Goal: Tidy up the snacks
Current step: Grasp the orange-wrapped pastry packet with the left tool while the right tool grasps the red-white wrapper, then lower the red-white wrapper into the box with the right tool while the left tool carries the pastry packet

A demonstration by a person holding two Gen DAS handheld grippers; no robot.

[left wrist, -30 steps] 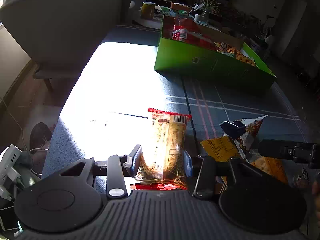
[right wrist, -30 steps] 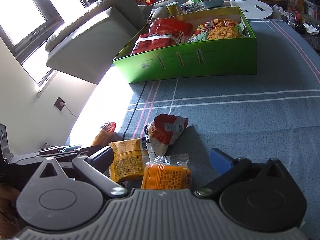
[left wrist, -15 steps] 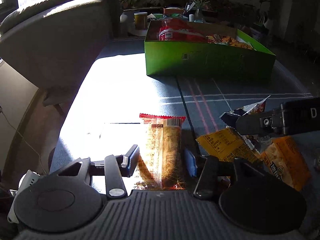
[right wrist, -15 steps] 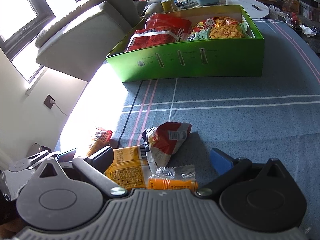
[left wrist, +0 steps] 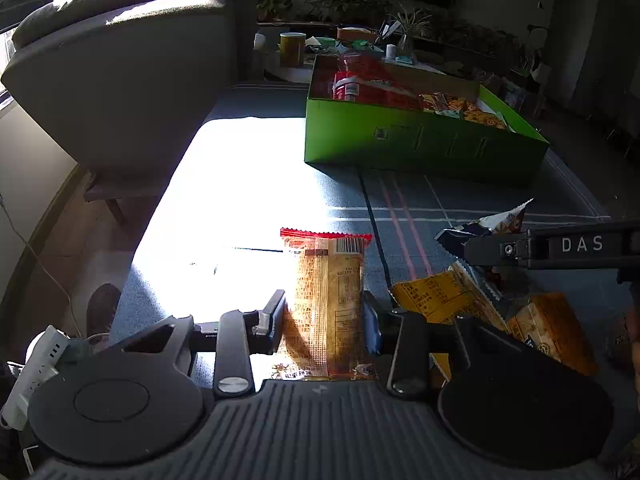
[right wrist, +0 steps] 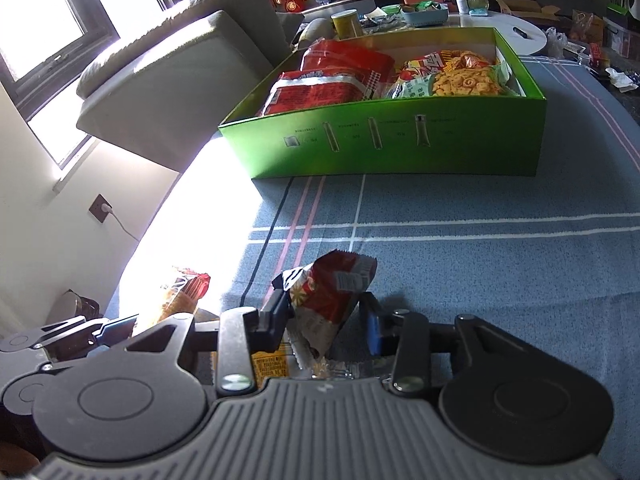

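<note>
A long tan snack packet with red ends (left wrist: 324, 264) lies on the blue checked cloth. My left gripper (left wrist: 323, 308) has it between its pads; the jaws are closing and both pads touch its sides. A crumpled red packet (right wrist: 332, 280) stands up between the pads of my right gripper (right wrist: 325, 308), whose jaws are closing and pinch it. Under that gripper lie a yellow packet (left wrist: 432, 296) and an orange packet (left wrist: 552, 328). Farther back stands the green box (right wrist: 380, 148), holding red bags and orange snack bags.
A grey sofa (left wrist: 120, 80) stands beyond the table's left edge. A bright sun patch (left wrist: 240, 200) washes out the cloth on the left. A white power strip (left wrist: 36, 364) lies low at the left. Behind the box is a cluttered white table (right wrist: 520, 36).
My right gripper's jaws have gone from wide apart to pinched on the red packet, which now stands up between them. The left gripper keeps its hold on the tan packet.
</note>
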